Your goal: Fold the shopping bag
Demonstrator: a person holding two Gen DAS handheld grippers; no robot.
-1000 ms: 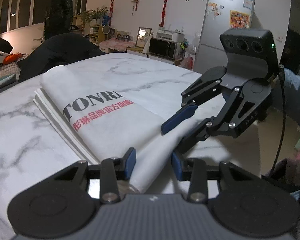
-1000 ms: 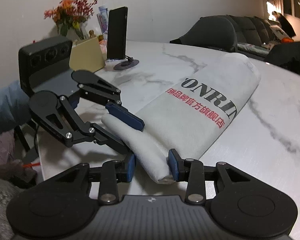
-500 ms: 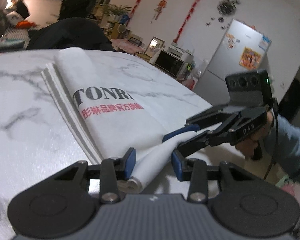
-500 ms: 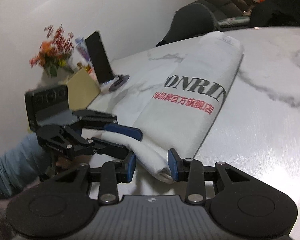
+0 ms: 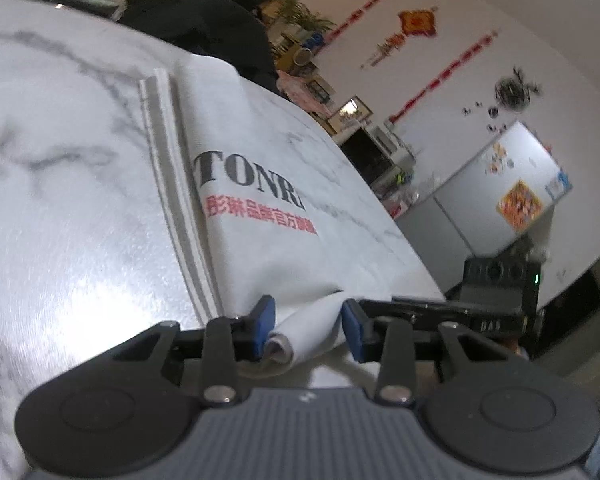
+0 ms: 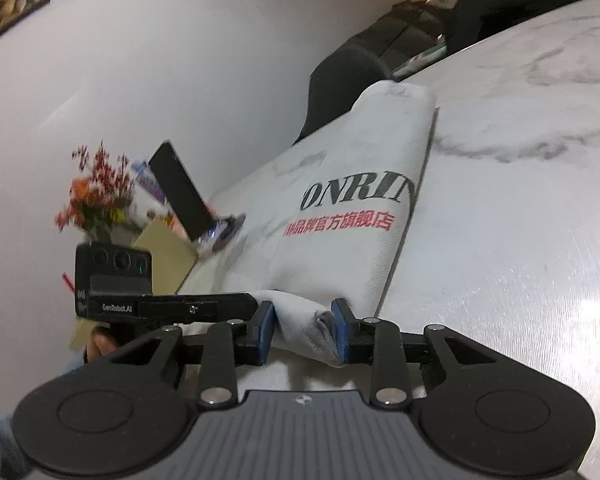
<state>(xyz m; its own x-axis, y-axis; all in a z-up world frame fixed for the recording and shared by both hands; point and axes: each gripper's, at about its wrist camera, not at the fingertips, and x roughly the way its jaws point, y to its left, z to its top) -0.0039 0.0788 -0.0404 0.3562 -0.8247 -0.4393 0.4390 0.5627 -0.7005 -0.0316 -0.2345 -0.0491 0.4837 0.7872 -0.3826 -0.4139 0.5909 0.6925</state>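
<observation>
The white shopping bag (image 5: 260,216) is lying folded lengthwise on the marble desk (image 5: 60,240), its printed lettering facing up. The left gripper (image 5: 306,326) is straddling one near corner of the bag, blue pads spread with the cloth loose between them. The right gripper (image 6: 302,330) is doing likewise at the other near corner, fingers apart around a bunched fold. A flower vase (image 6: 96,208) is standing beyond.

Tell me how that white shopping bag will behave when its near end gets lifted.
The shopping bag is probably floppy: its near end bunches and curls between the left gripper fingers. It likely sags, since soft creases show between the right gripper fingers too. Probably light; the layers look thin.
</observation>
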